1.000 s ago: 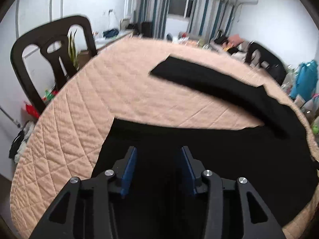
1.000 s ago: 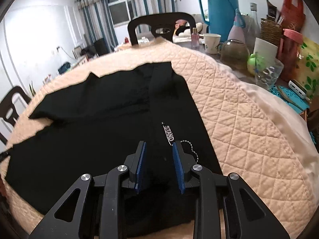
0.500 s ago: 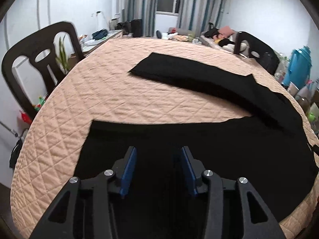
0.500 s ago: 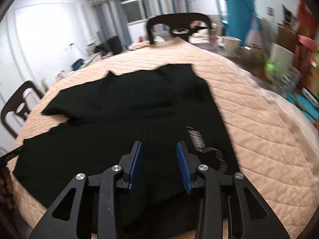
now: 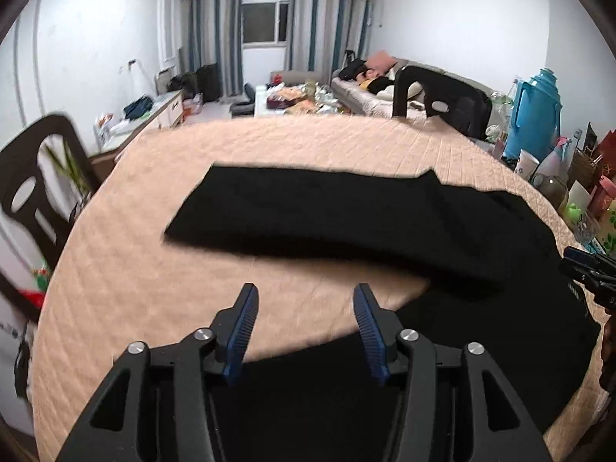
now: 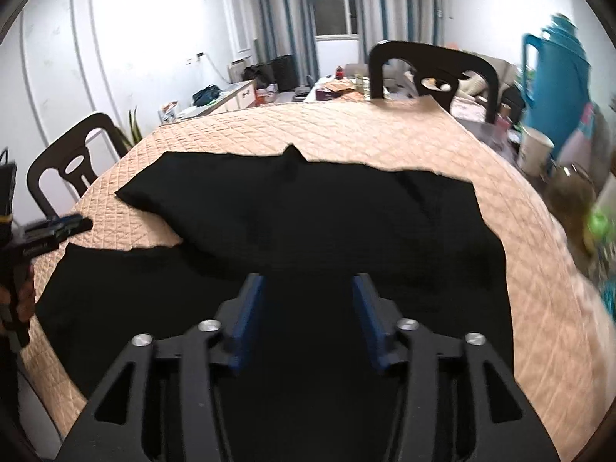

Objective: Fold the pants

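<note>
Black pants (image 5: 346,215) lie spread flat on the quilted peach table cover (image 5: 127,269), legs apart in a V. In the left wrist view my left gripper (image 5: 304,308) is open and empty, above the bare cover between the two legs. In the right wrist view the pants (image 6: 315,215) fill the middle, and my right gripper (image 6: 308,300) is open and empty above the waist end. The left gripper also shows at the left edge of the right wrist view (image 6: 57,227). The right gripper shows at the right edge of the left wrist view (image 5: 589,269).
Black chairs stand at the table's left (image 5: 30,192) and far side (image 5: 439,96). A blue thermos (image 5: 535,111), cups and bottles (image 5: 527,161) crowd the table's right edge. A sofa and cabinets lie beyond.
Both grippers have opened wider and lifted back from the pants. The left one has moved from over the near leg to over the bare cover between the legs.
</note>
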Motion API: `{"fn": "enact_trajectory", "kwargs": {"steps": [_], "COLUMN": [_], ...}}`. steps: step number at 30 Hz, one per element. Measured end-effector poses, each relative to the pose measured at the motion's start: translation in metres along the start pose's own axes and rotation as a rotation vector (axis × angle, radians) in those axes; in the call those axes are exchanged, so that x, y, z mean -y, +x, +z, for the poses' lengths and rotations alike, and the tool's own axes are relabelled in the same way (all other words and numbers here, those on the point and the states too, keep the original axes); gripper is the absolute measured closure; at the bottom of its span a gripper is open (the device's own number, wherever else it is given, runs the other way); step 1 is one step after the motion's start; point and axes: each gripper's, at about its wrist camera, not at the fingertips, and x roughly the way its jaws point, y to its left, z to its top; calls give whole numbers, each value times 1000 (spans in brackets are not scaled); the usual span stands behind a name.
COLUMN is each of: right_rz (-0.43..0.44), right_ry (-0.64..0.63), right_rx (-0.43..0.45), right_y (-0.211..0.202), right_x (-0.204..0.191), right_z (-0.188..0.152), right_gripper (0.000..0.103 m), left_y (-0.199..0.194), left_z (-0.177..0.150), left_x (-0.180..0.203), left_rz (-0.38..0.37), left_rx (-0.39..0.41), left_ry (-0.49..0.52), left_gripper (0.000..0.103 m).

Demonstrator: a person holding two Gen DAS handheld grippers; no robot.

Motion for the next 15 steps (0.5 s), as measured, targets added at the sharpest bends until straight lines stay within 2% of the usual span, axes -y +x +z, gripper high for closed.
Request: {"fn": "enact_trajectory", "kwargs": {"steps": [3, 7, 10, 15], "right_rz": [-8, 9, -2, -32], "right_ry": [4, 17, 34, 43], "right_rx": [-17, -46, -94, -150], "right_y": [16, 44, 74, 118], "right_x": [7, 22, 37, 55], "right_z": [19, 46, 63, 83], "right_gripper": [51, 51, 51, 51], "left_y": [19, 59, 97, 149], "left_z": [26, 59, 78, 97], "left_x": [1, 3, 3, 4], "left_rz": [-26, -62, -66, -27], "left_rx": [0, -39, -83, -144], "left_ry": [9, 28, 31, 42], "left_gripper": [44, 41, 39, 37]}}
